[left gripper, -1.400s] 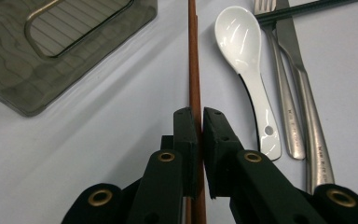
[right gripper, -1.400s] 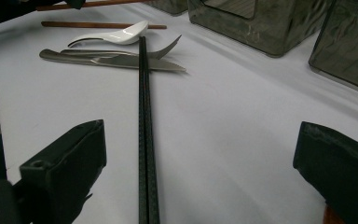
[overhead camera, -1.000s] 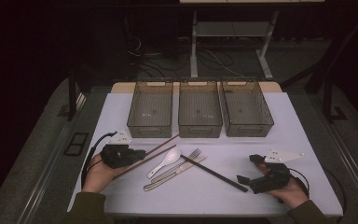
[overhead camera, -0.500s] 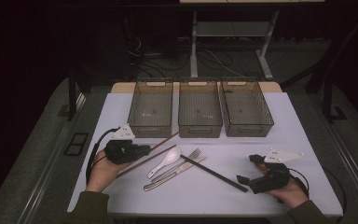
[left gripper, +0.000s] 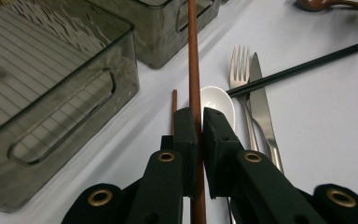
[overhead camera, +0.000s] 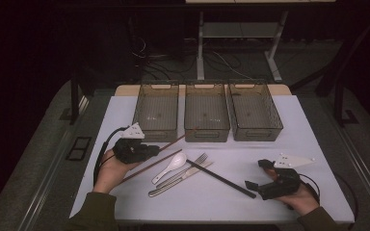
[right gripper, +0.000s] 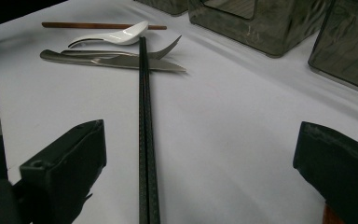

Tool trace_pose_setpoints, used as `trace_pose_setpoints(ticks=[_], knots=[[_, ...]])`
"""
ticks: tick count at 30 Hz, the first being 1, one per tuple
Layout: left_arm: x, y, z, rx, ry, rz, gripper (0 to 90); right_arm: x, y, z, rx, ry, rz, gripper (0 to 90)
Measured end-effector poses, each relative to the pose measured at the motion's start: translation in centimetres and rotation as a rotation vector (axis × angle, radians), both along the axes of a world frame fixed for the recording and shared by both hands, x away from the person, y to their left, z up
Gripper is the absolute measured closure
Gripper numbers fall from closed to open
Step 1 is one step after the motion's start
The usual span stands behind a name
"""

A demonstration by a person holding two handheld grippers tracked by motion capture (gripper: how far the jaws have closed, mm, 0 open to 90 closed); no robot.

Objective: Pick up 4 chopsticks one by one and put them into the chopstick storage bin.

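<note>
At the left of the high view, the left gripper (overhead camera: pixel 155 150) has its jaws clamped on a brown chopstick (overhead camera: pixel 176 140), which runs up and to the right from the jaws toward the front wall of the middle bin (overhead camera: pixel 207 131). In the left gripper view that same chopstick (left gripper: pixel 194 70) stands pinched between the two black pads, pointing to the top of the frame. A second brown chopstick (overhead camera: pixel 151 166) lies flat on the white table (overhead camera: pixel 313 125) just below and to the left of the white spoon (overhead camera: pixel 171 166).

At the lower right of the high view, the right gripper (overhead camera: pixel 259 174) rests in the person's hand with its jaws wide apart (nothing between the pads). The black chopsticks (right gripper: pixel 144 130) lie on the table between those open jaws in the right gripper view, their far ends crossing the fork (overhead camera: pixel 192 165) and the knife (overhead camera: pixel 173 184) at the centre of the table.
</note>
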State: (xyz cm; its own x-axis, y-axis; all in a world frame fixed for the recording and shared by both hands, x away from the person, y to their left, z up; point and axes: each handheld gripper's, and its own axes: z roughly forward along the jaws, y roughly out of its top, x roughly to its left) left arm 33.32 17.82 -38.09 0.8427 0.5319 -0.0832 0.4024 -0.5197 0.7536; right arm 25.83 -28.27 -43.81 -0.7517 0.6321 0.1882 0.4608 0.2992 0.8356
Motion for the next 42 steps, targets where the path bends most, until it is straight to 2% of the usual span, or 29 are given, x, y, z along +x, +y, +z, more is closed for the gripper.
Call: trace_pose_setpoints(ticks=[4, 9, 28, 42], knots=[[0.7, -0.3, 0.6, 0.008, -0.003, -0.005, 83.9, 0.0, 0.0, 0.0, 0.005, 0.0, -0.004, 2.8], [1.4, -0.7, 1.1, -0.014, -0.004, -0.007, 83.9, 0.0, -0.1, 0.0, 0.001, 0.0, -0.013, 2.8], [5.5, -1.4, 2.8, -0.022, -0.012, 0.032, 83.9, -0.1, 0.0, 0.0, 0.01, 0.0, -0.015, 2.8], [8.5, -2.1, 3.8, 0.016, -0.018, 0.078, 83.9, -0.1, -0.1, 0.1, 0.028, -0.002, -0.014, 2.8]])
